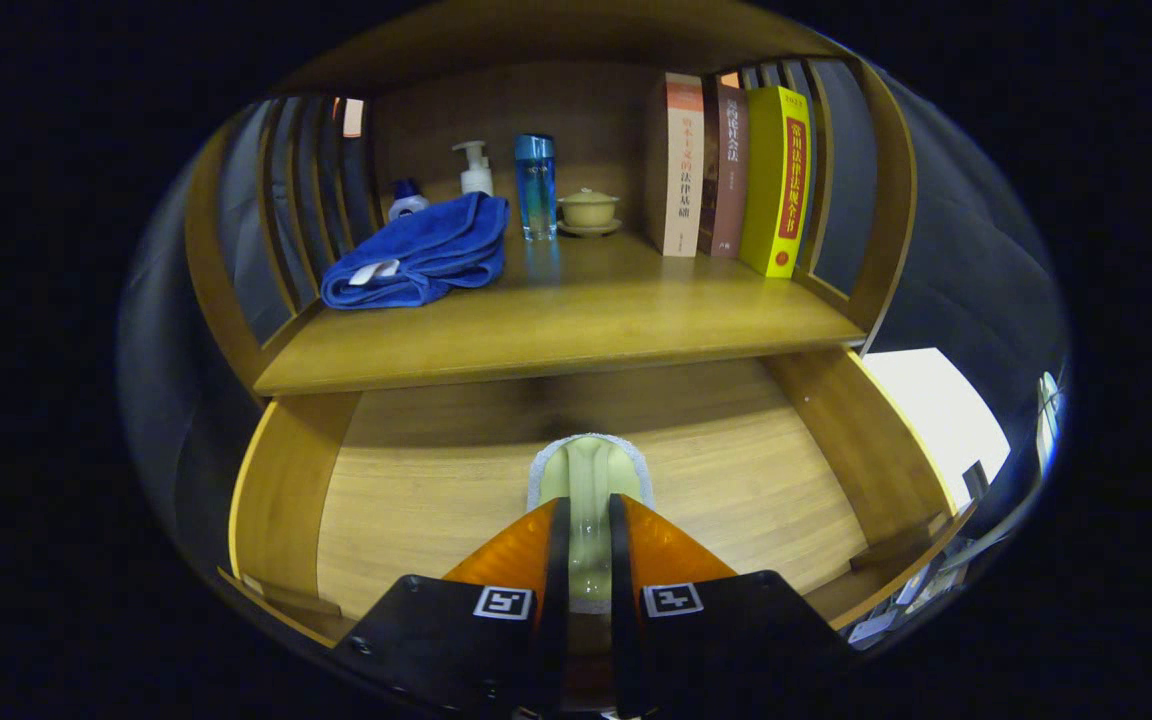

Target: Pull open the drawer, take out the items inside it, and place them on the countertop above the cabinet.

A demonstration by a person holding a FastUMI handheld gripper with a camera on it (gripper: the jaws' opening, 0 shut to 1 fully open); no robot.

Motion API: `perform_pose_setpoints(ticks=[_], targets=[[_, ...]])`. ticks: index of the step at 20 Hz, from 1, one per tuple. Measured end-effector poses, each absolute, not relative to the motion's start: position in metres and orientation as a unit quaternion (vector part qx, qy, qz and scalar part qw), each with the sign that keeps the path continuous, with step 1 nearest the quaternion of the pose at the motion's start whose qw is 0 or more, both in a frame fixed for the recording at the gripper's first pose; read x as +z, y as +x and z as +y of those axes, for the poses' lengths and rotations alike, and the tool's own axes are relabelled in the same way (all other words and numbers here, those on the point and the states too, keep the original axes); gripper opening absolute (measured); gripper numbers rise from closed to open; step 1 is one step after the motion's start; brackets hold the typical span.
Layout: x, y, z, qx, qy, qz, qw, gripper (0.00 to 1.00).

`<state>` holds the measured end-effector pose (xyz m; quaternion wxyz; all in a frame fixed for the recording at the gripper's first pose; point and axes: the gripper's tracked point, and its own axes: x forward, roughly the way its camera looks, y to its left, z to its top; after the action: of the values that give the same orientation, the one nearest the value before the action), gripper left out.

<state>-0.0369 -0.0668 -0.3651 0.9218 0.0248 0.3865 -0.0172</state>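
My gripper [588, 540] is clenched w/ both fingers on a pale green sponge [591, 470], scouring pad edging round it. It sits mid-floor of the open wood drawer [416, 480], nearer the front edge. Prob. light, soft, squashy; grip at the waist seems right. Above, smooth wood table [576, 320]: blue towel [421, 255] at left edge, books [726, 170] at right.

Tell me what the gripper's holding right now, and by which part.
The gripper is shut on a pale green sachet, both fingers pressing its near end; the far end sticks out ahead over the open drawer.
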Motion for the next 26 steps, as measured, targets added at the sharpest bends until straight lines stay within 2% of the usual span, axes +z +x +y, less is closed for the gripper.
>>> perform_pose_setpoints(ticks=[6,14,18,26], targets=[[-0.304,-0.031,-0.062,0.004,0.015,0.366,0.930,0.27],[-0.239,0.006,-0.080,-0.006,-0.014,0.334,0.942,0.27],[-0.236,0.036,-0.080,-0.013,-0.010,0.323,0.946,0.27],[-0.275,0.103,-0.073,-0.025,0.014,0.330,0.944,0.27]])
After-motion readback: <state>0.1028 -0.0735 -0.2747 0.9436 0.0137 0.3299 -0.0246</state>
